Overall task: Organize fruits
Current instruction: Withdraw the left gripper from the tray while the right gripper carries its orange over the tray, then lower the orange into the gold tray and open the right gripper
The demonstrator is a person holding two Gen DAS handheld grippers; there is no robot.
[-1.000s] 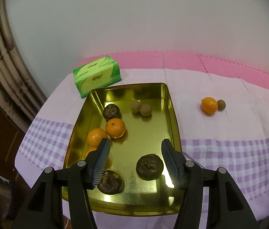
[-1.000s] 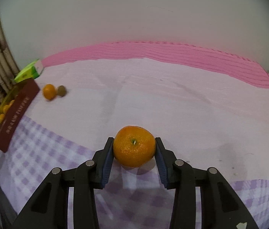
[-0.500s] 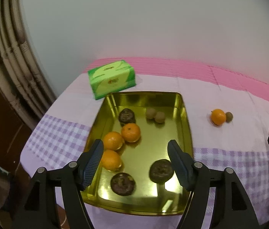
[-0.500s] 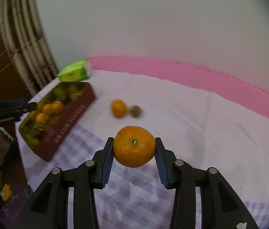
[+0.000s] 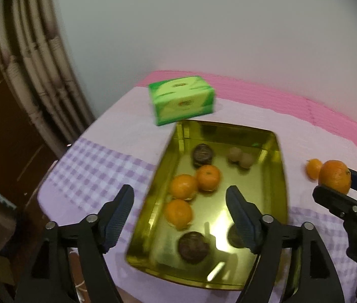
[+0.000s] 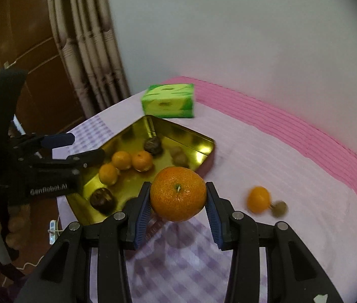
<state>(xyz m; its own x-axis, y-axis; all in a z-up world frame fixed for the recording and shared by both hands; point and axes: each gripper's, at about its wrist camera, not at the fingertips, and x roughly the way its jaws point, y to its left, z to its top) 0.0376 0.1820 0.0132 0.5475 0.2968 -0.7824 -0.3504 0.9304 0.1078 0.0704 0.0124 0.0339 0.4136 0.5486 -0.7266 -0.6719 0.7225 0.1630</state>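
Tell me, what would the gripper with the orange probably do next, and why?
Probably carry it a little further over the gold tray and lower it before letting go. The right gripper is shut on the orange, which hangs above the tablecloth just short of the tray's near rim. Three oranges already lie inside, with bare gold floor beside them.

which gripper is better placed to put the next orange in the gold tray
Right: the right gripper already grips an orange beside the gold tray. The left gripper hangs open and empty above it.
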